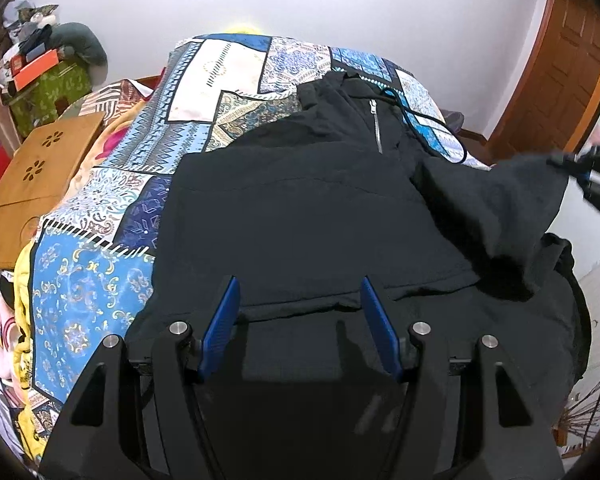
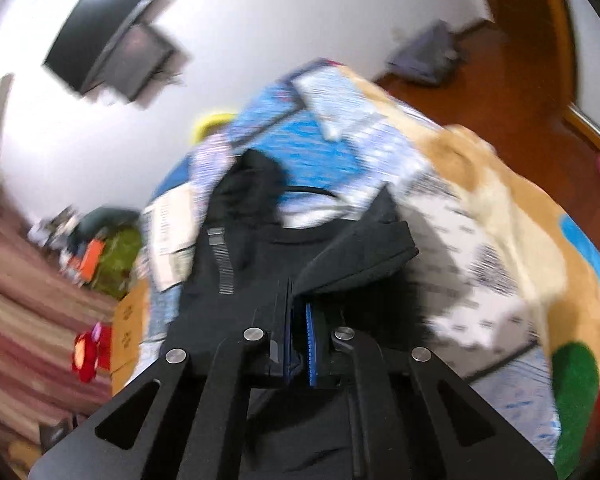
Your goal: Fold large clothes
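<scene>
Left wrist view: a black hooded garment [image 1: 308, 216] lies spread on a bed covered by a blue patterned quilt [image 1: 112, 240], its zip [image 1: 376, 128] and drawstring toward the far end. The left gripper [image 1: 300, 300] is poised over the garment's near hem with its blue-padded fingers [image 1: 220, 320] apart and no cloth between them. At the right edge of this view the right gripper [image 1: 588, 176] appears from outside, drawing one sleeve [image 1: 512, 196] up off the bed so that it hangs as a raised flap. To the left of the bed stand a wooden lap bench [image 1: 40, 168] and a green box [image 1: 52, 96] piled with clutter; a wooden door [image 1: 560, 80] closes the right side.

Right wrist view (motion-blurred): the right gripper [image 2: 298, 300] is seen from behind, its fingers [image 2: 310, 344] together and clamped on the black sleeve [image 2: 360, 248], which folds over their tips. This view alone shows the pinch itself, a dark wall-mounted screen [image 2: 108, 44], a tan blanket [image 2: 512, 220] at the bed's right, and the wooden floor [image 2: 500, 64]. The zip [image 2: 222, 264] appears here at the left of the fingers. The left gripper does not appear in this view.
</scene>
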Demonstrator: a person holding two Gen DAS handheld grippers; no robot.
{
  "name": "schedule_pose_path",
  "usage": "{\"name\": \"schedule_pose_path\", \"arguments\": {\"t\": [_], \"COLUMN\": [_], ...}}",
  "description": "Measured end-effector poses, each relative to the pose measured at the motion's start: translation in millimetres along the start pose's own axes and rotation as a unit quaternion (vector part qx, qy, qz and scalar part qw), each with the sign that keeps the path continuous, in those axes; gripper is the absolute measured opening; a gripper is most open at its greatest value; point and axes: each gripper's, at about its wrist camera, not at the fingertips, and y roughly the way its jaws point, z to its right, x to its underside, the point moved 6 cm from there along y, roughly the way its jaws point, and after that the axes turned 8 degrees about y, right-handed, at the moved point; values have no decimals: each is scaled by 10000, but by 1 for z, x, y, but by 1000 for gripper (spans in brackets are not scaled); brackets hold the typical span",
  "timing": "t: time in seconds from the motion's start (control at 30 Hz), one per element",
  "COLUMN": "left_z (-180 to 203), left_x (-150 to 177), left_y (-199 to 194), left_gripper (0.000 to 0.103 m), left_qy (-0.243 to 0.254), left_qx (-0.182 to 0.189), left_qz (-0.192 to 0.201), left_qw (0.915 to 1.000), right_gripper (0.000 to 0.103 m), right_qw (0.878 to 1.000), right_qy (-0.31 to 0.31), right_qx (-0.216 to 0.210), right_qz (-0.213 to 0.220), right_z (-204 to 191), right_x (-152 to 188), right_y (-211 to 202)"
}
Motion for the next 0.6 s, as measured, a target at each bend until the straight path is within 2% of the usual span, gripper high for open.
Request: {"name": "schedule_pose_path", "arguments": {"t": [0.17, 0.33, 0.47, 0.6], "left_z": [-10, -25, -42, -58], "left_x": [2, 8, 18, 31], "left_y": [-10, -21, -28, -31], "left_gripper": [61, 61, 61, 61], "left_qy": [-79, -161, -297, -484], "left_qx": [36, -25, -105, -130], "left_qz": [90, 151, 131, 45], "left_qw": [9999, 9998, 9994, 9987], "right_gripper": [5, 5, 5, 5], "right_qw": [9949, 9824, 9676, 9464], "right_qy": [-876, -1533, -2032, -2624], "right_qx": [-477, -765, -671, -400], "right_qz": [-173, -745, -1341, -1841], "right_z": [-79, -132, -146, -151], "right_x": [28, 90, 144, 189], "right_y": [5, 36, 71, 92]}}
